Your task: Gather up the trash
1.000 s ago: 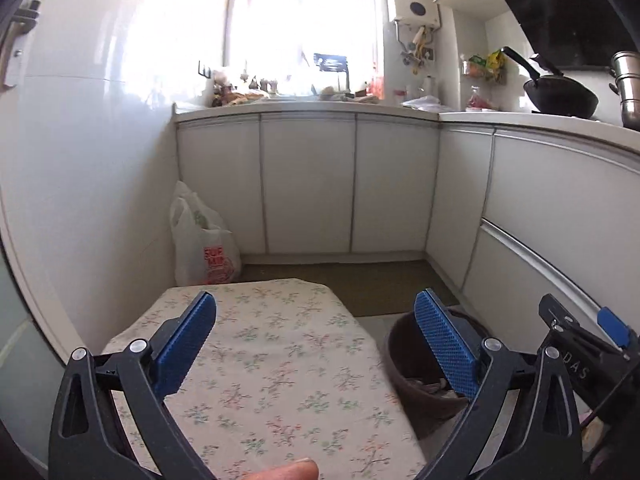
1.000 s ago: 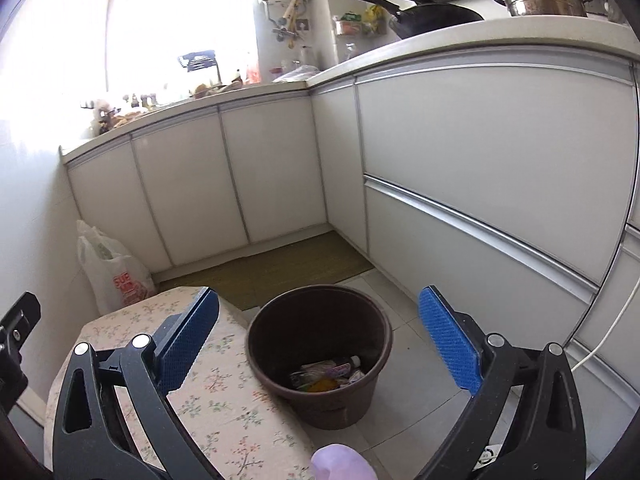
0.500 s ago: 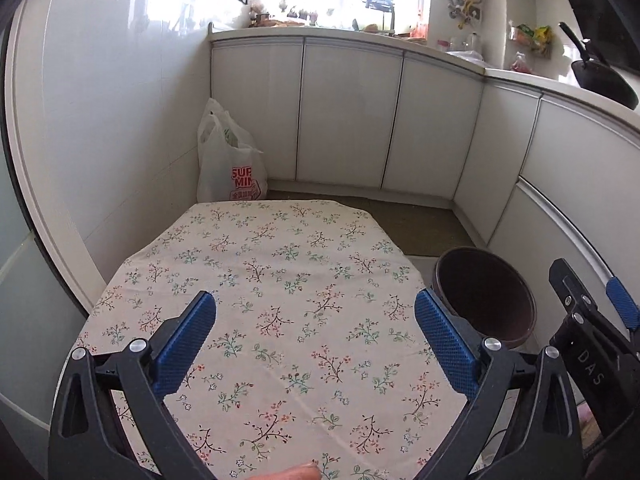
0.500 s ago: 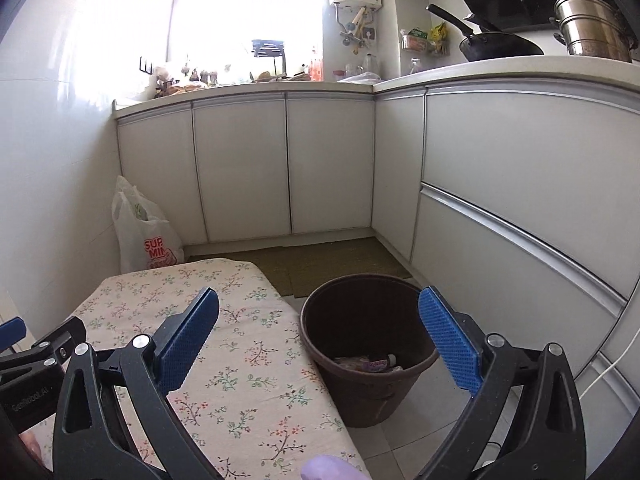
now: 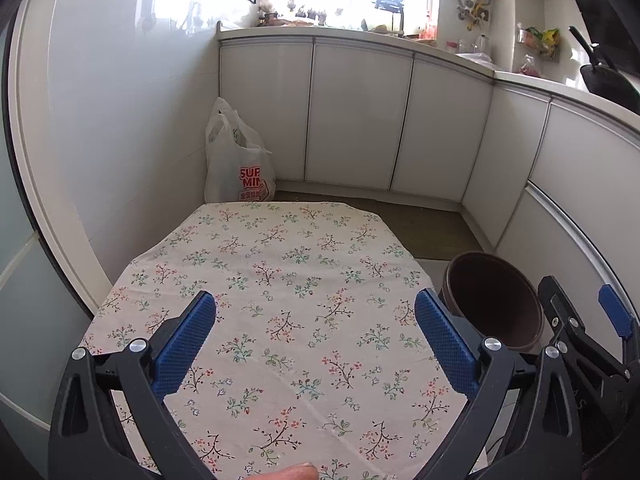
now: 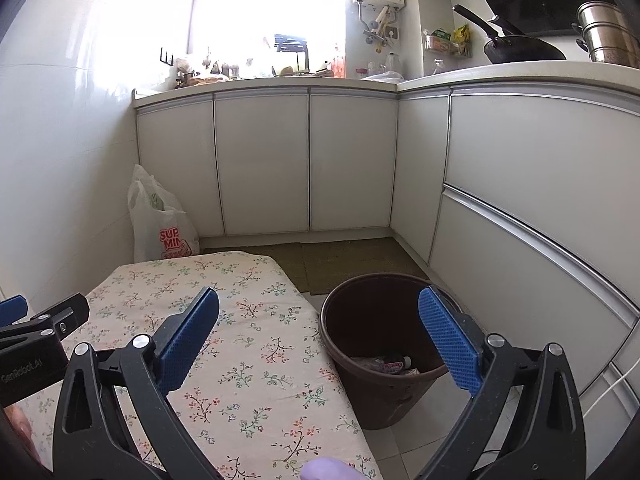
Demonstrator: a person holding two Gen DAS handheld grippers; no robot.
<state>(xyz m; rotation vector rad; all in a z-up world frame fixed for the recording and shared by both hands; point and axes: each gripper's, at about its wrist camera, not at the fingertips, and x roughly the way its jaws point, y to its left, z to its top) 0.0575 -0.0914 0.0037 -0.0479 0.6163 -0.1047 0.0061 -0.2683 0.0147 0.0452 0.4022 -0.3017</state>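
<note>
Two grippers hang over the flowered tabletop (image 5: 288,280), and neither carries anything: the left gripper (image 5: 315,338) has its blue pads wide apart with only cloth showing between them, and the right gripper (image 6: 319,338) is equally spread, with the brown bin (image 6: 384,344) showing in its gap.

Taking the bin as the landmark, it stands on the floor just beside the tabletop's edge, on the cabinet side. Inside it, at the bottom, lies the trash (image 6: 386,365): a small bottle with a red label and some crumpled wrappers are about all that can be made out. The cloth next to the bin looks bare in both views; no loose scrap is visible on it. Beyond the tabletop's far end from the bin, against the wall, a white plastic bag (image 6: 162,224) with red lettering sits on the floor, its contents hidden.

Judging from this, the collecting seems largely or wholly done, since whatever was on the cloth now appears to be in the bin. What may remain is anything out of view, or the bag itself, if it counts as trash, which cannot be told.
</note>
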